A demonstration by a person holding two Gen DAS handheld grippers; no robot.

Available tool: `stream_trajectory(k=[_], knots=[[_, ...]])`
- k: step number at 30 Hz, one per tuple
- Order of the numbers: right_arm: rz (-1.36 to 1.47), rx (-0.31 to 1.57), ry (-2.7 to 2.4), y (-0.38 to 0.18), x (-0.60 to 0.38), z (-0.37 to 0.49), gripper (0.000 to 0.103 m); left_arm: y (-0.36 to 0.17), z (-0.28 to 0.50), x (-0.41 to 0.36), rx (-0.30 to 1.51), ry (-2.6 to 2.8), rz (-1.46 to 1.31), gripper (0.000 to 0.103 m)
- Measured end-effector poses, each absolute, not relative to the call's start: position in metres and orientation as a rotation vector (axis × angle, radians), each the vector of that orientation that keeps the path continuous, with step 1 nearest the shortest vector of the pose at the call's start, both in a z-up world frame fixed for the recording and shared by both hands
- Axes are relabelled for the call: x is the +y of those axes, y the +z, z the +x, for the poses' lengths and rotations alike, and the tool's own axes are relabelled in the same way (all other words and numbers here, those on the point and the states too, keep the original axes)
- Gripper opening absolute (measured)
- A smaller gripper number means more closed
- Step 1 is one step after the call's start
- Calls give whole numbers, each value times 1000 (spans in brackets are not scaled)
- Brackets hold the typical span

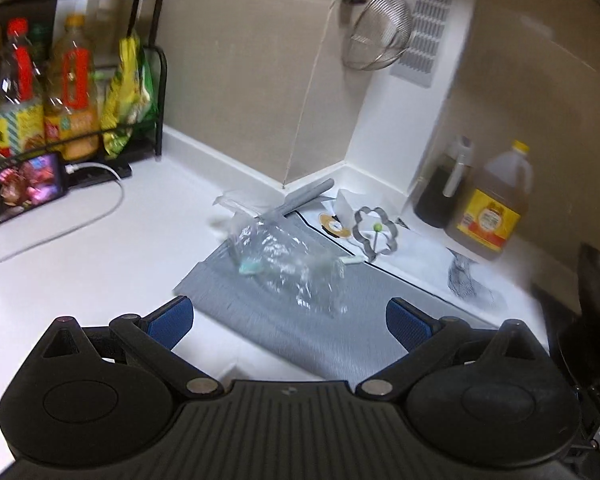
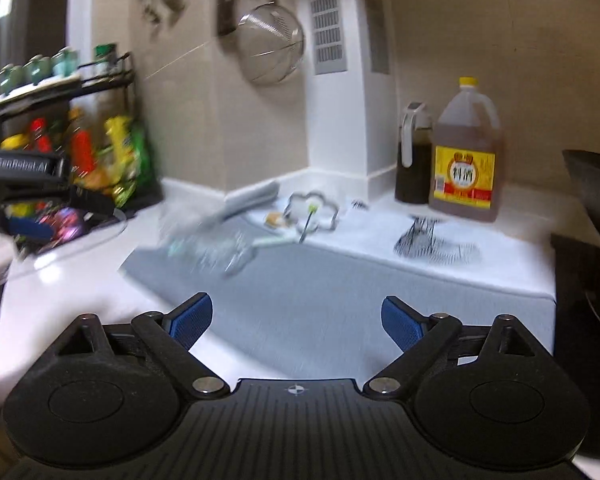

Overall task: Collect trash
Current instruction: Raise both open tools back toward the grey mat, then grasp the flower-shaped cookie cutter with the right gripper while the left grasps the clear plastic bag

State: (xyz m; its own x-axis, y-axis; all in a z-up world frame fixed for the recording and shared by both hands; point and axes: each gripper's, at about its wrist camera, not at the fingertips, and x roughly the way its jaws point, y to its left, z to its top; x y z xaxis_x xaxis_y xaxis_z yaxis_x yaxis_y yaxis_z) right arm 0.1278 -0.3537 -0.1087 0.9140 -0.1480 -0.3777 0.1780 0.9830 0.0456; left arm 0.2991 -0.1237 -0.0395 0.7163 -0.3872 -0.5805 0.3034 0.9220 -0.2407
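Note:
A crumpled clear plastic bag (image 1: 288,264) with a small teal piece inside lies on a grey mat (image 1: 300,332) on the white counter. It also shows, blurred, in the right wrist view (image 2: 208,248). My left gripper (image 1: 288,320) is open and empty, just short of the bag. My right gripper (image 2: 296,320) is open and empty above the grey mat (image 2: 320,304), with the bag ahead to its left. The left gripper (image 2: 32,200) shows at the right wrist view's left edge.
A flower-shaped metal ring (image 1: 374,232) and a small paper scrap lie behind the mat. A big oil jug (image 2: 466,152) and a dark bottle (image 2: 412,156) stand at the back right. A rack of bottles (image 1: 60,92), a phone (image 1: 20,188) and a cable are at left. A strainer (image 1: 380,32) hangs on the wall. A dark pan (image 2: 592,184) is at right.

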Motion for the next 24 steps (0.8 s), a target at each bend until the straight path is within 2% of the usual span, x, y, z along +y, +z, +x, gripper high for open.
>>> stream_trajectory(k=[5, 15, 18, 24], knots=[[198, 383, -178, -113, -386, 205, 100, -60, 358, -139, 770, -367, -186, 103], [343, 525, -155, -149, -416, 370, 100, -95, 440, -173, 855, -363, -181, 103], [349, 571, -178, -160, -414, 402, 102, -105, 456, -178, 873, -366, -172, 103], [368, 520, -251, -164, -416, 437, 103, -120, 469, -184, 895, -381, -167, 102]])
